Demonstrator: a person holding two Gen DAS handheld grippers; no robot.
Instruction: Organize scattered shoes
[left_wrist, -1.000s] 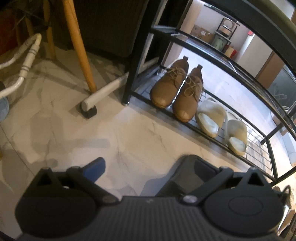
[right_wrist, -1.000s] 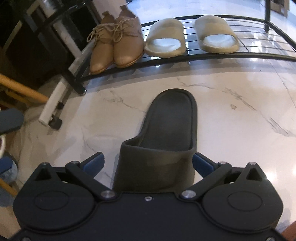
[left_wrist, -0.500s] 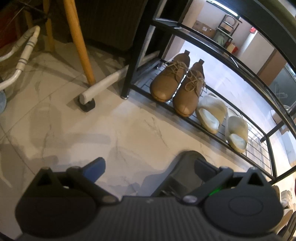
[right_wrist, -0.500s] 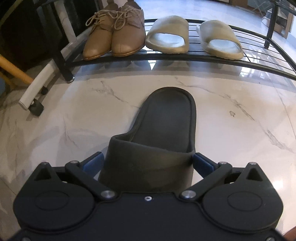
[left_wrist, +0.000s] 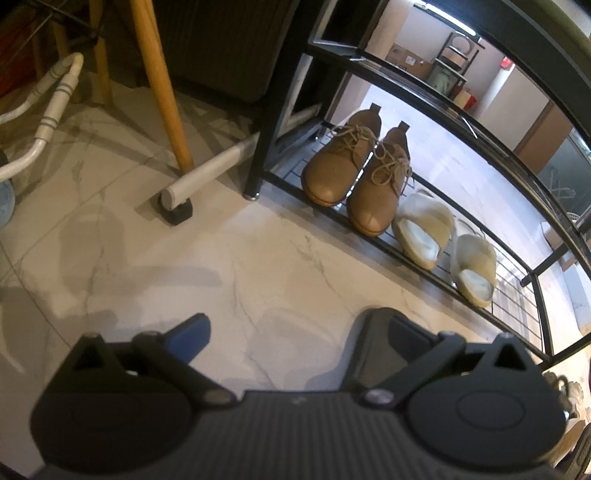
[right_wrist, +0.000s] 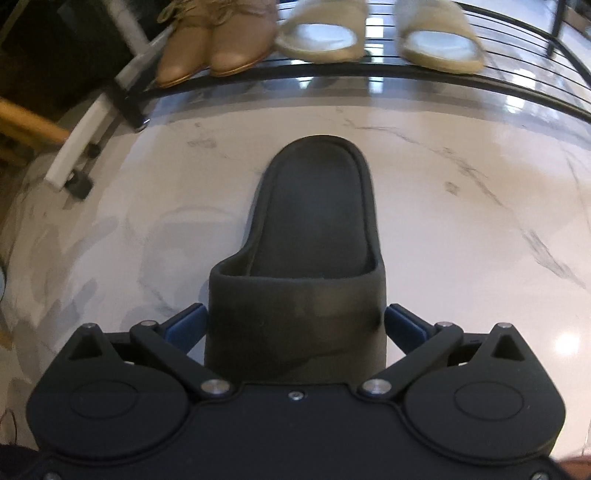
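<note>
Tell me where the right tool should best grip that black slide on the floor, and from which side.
Grip the black slide across its toe strap, coming from the toe end. The strap is the raised part, and it already sits between the right tool's fingers, heel pointing at the shoe rack.

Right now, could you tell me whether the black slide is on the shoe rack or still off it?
Off it. The black slide sits between the right hand-held gripper fingers, over marble floor, short of the shoe rack.
</note>
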